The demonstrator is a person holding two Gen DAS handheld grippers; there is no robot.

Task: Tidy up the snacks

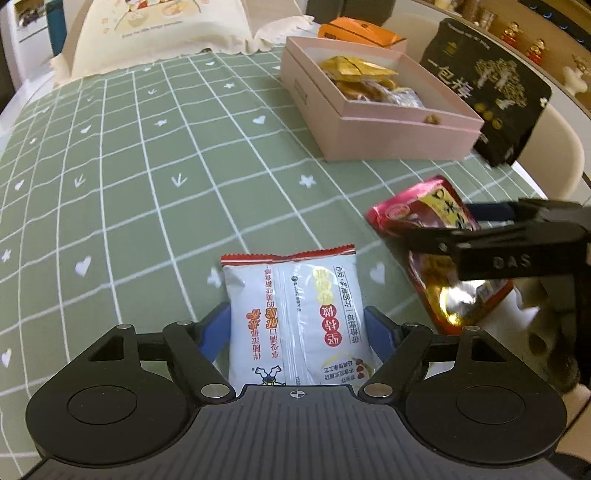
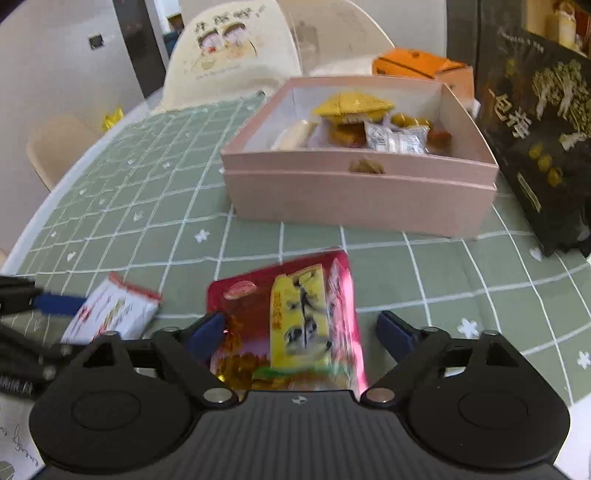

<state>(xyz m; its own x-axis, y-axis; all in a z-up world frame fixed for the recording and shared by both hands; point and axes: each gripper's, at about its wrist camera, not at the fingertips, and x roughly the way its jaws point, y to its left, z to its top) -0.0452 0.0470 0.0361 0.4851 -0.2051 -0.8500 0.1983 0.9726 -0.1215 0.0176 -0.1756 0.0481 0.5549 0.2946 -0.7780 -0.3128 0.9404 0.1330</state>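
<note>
The left gripper (image 1: 297, 325) straddles a white snack packet with red print (image 1: 293, 321) lying flat on the green checked tablecloth (image 1: 147, 166); its blue pads (image 1: 216, 326) stand spread at the packet's two sides, and whether they touch the wrapper cannot be told. Left and far of this packet the cloth lies bare up to a cushioned chair back (image 1: 162, 33), giving wide room.

The right gripper (image 2: 299, 332) is likewise spread around a red and yellow snack packet (image 2: 288, 325); its right pad stands clear of the wrapper, the left one close beside it. Between this packet and the pink open box (image 2: 354, 195) a strip of bare cloth runs. The box already holds several wrapped snacks.

The right wrist view alone shows the box's near wall and the black gift box (image 2: 535, 129) leaning just right of it. The left wrist view alone shows the table's rounded right edge (image 1: 535, 177) close behind the red packet. An orange box (image 1: 360, 33) sits beyond the pink one.
</note>
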